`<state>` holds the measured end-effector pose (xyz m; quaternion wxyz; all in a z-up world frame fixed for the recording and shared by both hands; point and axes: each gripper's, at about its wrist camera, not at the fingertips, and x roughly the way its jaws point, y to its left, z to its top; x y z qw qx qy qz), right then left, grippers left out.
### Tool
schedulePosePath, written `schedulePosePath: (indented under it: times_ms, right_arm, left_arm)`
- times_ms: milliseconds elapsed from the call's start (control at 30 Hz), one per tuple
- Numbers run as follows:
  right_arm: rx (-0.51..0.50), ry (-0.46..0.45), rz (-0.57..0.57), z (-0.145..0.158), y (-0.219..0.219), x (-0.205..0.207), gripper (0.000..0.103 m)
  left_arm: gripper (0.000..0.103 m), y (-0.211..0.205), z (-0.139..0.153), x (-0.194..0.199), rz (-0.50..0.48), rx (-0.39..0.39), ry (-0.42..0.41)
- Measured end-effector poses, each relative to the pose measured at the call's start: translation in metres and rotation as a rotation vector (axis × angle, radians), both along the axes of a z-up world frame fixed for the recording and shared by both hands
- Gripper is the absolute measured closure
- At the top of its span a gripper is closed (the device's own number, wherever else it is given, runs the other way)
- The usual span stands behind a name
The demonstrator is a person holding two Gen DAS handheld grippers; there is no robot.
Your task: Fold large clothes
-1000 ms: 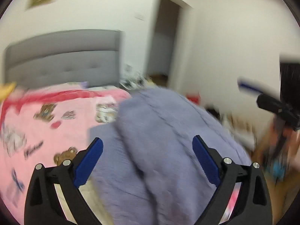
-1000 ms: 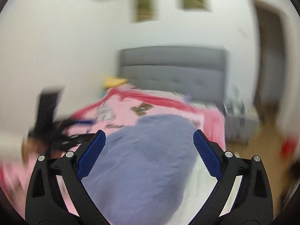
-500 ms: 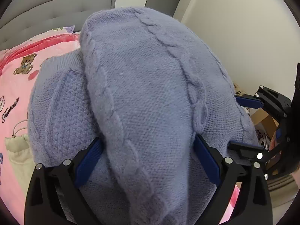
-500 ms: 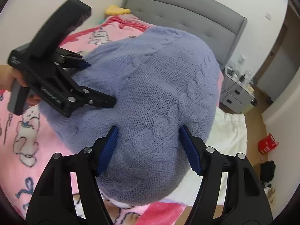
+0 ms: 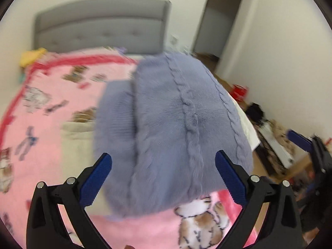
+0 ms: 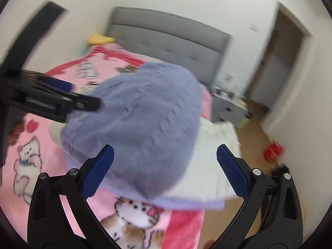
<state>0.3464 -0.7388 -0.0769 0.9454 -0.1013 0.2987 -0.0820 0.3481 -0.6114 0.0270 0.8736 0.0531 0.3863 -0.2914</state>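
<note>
A: Left wrist view first. Left gripper (image 5: 164, 161) spread wide, blue pads (image 5: 95, 179) well apart, gripping nothing. Folded purple cable-knit sweater (image 5: 174, 128) lying on pink cartoon-print blanket (image 5: 41, 124), just ahead of the fingertips. Touching or not?

B: Cannot tell, too much motion blur. Right wrist view: right gripper (image 6: 165, 166) also wide open, nothing between the pads (image 6: 232, 173). Same sweater (image 6: 141, 128) bunched in a rounded heap near the bed edge, partly over a white garment (image 6: 215, 166) on its right side.

A: Noted. Cream fabric (image 5: 76, 137) peeking out on the sweater's left in the left view. Other gripper visible?

B: Yes, left gripper (image 6: 62, 97) at left of the right view, tip just beside the sweater's upper-left edge. Right gripper (image 5: 307, 145) at far right of the left view, off the bed, apart from the sweater.

A: Background?

B: Grey tufted headboard (image 6: 170, 35), yellow plush (image 6: 100, 39) by it, grey nightstand (image 6: 230, 108), red object (image 6: 274, 149) on the wood floor.
</note>
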Motion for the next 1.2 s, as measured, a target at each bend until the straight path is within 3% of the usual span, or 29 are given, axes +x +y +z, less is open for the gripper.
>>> schedulePosePath:
  times_ms: [100,267,433,533,700,967,1200]
  right_arm:
    - [0.004,-0.038,-0.12,0.013,0.011,-0.027,0.008]
    - [0.161,-0.061,-0.135,0.038,0.013,-0.073,0.008]
    - [0.153,-0.099,-0.2,0.056,0.018,-0.11,0.008]
    - [0.14,-0.104,-0.222,0.066,0.019,-0.125,0.008]
    - [0.152,-0.121,-0.21,0.089,0.021,-0.142,0.008]
    - [0.129,-0.124,-0.221,0.107,0.022,-0.158,0.008]
    - [0.135,-0.118,-0.233,0.108,0.017,-0.16,0.008]
  left_arm:
    - [0.005,0.01,0.02,-0.041,0.032,0.107,-0.117]
    - [0.005,0.017,0.053,-0.091,0.033,0.179,-0.231]
    - [0.005,0.013,0.079,-0.117,-0.005,0.114,-0.207]
    - [0.005,0.016,0.094,-0.13,0.05,0.117,-0.213]
    - [0.005,0.023,0.116,-0.152,0.05,0.068,-0.241]
    - [0.005,0.019,0.122,-0.171,0.029,0.062,-0.193]
    - [0.005,0.022,0.123,-0.174,0.069,0.054,-0.175]
